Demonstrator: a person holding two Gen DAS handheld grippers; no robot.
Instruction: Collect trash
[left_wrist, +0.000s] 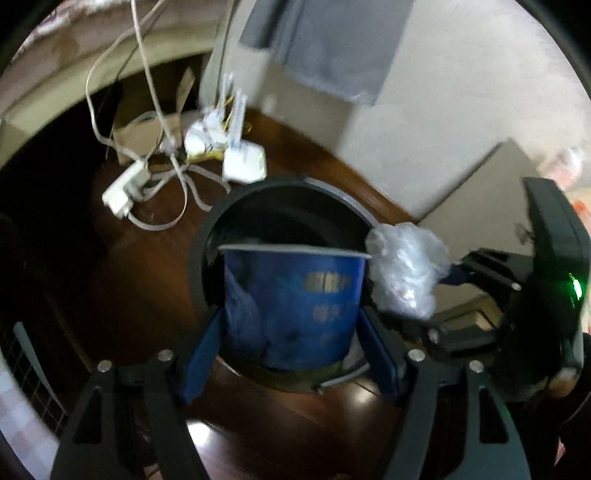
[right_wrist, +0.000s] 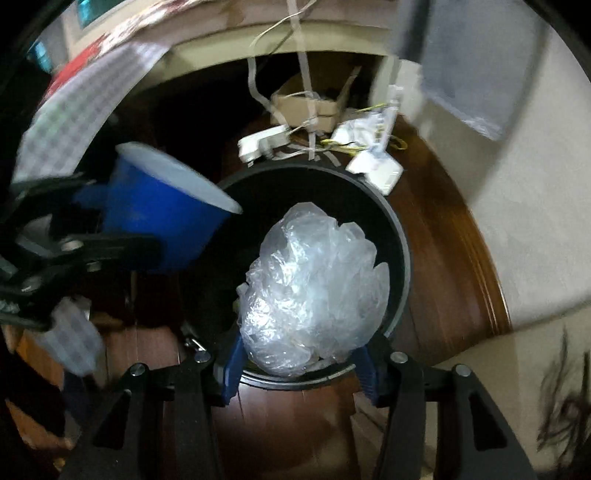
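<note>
Over the round black bin (left_wrist: 284, 206) on the wooden floor (left_wrist: 140, 295), the left wrist view is showing the left gripper (left_wrist: 291, 325) carrying a blue paper cup (left_wrist: 291, 306); its blue fingers (left_wrist: 201, 354) are pressing on the cup's two sides, so the jaws are clamped on it, and the cup is hanging mouth-forward above the bin's opening. Just to its right, a crumpled clear plastic bag (left_wrist: 404, 269) is sitting at the tips of the right gripper (left_wrist: 448, 273), close to the bin's rim. Behind the bin, a power strip (left_wrist: 125, 188), loose white cables (left_wrist: 173, 206) and a small white box (left_wrist: 243, 164) are lying on the floor. Above the same bin (right_wrist: 400, 236), the right wrist view is showing the plastic bag (right_wrist: 314, 291) between the blue fingers (right_wrist: 232, 369) of the right gripper (right_wrist: 301, 369); whether those fingers are pressing on the film or merely flanking it I cannot tell, since the bag is bulging over them. At the left, the cup (right_wrist: 162, 218) is tilting toward the bin in the left gripper (right_wrist: 122, 221). I judge the main risk to be crowding: both pieces are arriving at one opening together, so the cup could knock the light bag sideways over the rim onto the floor, or the bag's clinging film could catch on a finger and fail to drop.
</note>
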